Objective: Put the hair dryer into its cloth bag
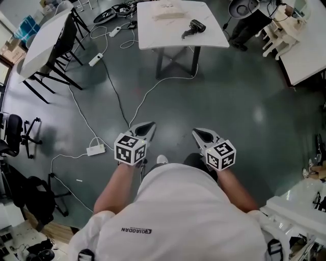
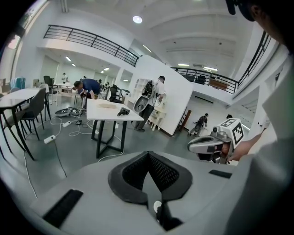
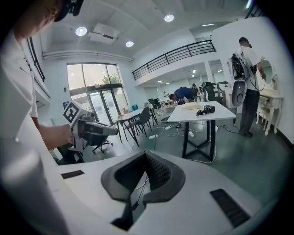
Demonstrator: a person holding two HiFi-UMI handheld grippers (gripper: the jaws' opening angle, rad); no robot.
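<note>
Nothing is done yet. The black hair dryer (image 1: pixel 193 27) lies near the beige cloth bag (image 1: pixel 169 14) on the white table (image 1: pixel 214 36) at the frame's top. The left gripper (image 1: pixel 146 127) and right gripper (image 1: pixel 200 134) are at lower centre, well away, both closed and empty.

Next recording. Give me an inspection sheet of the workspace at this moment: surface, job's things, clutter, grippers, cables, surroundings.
Surface: white table stands ahead across the dark floor, well away from the grippers.
Job's things: black hair dryer and beige cloth bag lie apart on the table; the dryer is outside the bag.
Clutter: nothing seen on that table.
Grippers: left gripper and right gripper are both shut and empty, held over the floor.
Cables: white cable trails across the floor; power strip lies near the left gripper.
Surroundings: chairs at left; a person beyond the table.
</note>
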